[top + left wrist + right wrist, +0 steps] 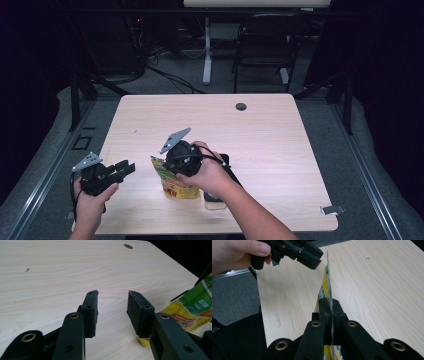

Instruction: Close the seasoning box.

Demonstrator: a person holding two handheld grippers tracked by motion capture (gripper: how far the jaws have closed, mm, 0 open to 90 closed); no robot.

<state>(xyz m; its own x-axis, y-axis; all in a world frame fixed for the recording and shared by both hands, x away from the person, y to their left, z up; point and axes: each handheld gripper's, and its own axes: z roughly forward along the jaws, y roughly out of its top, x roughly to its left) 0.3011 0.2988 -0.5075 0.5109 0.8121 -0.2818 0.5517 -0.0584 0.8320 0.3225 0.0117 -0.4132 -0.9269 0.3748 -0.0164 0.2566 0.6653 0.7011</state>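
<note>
Clamped on the top edge of a yellow-and-green pouch [176, 184], the right gripper [329, 305] is held with its jaws closed flat against the thin seal. The pouch is kept upright near the tabletop's [260, 140] near edge. Beside the near-left corner, the left gripper [112, 307] is held with jaws parted and nothing between them.

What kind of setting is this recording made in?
Probably a lab or recording workspace: a bare wooden table inside a dark metal frame, cables on the grey floor, and an empty chair behind.
</note>
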